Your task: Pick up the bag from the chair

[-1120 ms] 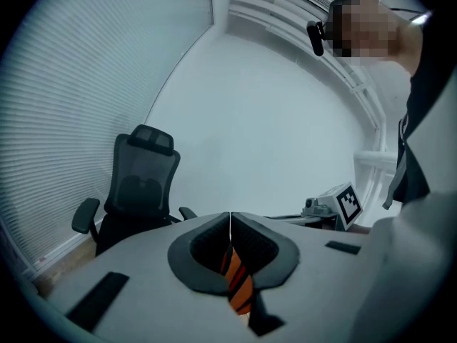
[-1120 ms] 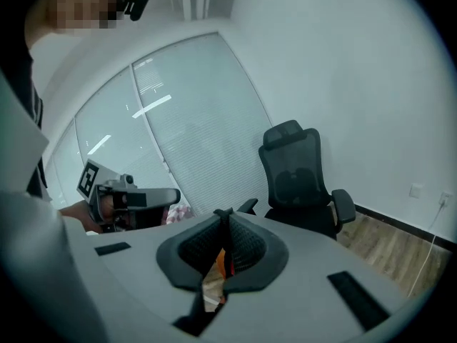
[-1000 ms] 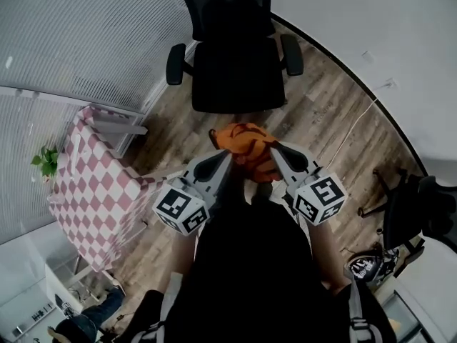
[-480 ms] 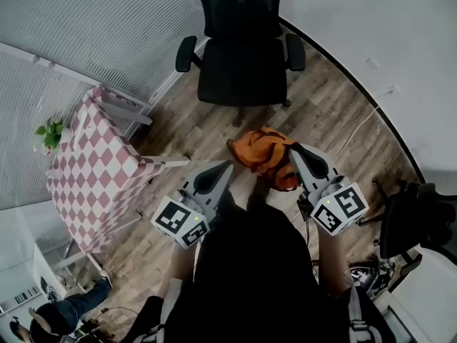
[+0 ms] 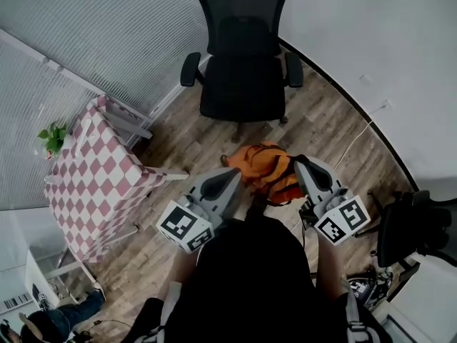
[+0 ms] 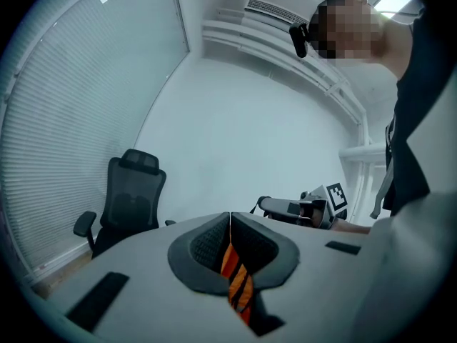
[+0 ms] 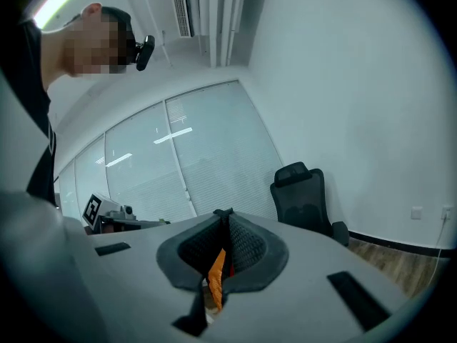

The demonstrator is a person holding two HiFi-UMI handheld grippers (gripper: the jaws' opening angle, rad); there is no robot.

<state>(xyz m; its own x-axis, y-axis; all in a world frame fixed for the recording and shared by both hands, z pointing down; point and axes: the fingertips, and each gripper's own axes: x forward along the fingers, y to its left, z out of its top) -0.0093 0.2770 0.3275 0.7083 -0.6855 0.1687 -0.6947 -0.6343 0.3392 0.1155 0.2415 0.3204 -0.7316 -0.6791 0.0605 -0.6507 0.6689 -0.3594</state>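
The orange bag point(image 5: 265, 168) hangs in the air between my two grippers, above the wooden floor and in front of the black office chair point(image 5: 241, 70). My left gripper point(image 5: 234, 175) holds its left side, jaws shut on an orange and black striped strap point(image 6: 236, 280). The right gripper point(image 5: 299, 163) is at the bag's right side, shut on a fold of orange fabric point(image 7: 216, 269). The chair's seat is bare. That chair also shows in the left gripper view point(image 6: 128, 204) and the right gripper view point(image 7: 303, 197).
A table with a pink checkered cloth point(image 5: 93, 184) stands at the left, a small plant point(image 5: 53, 138) beside it. Another dark chair point(image 5: 421, 227) is at the right edge. A white cable point(image 5: 357, 138) runs along the floor by the curved wall. Window blinds line the left.
Both grippers have risen and drawn back from the chair towards the person, carrying the orange bag with them. The gap between bag and chair has grown.
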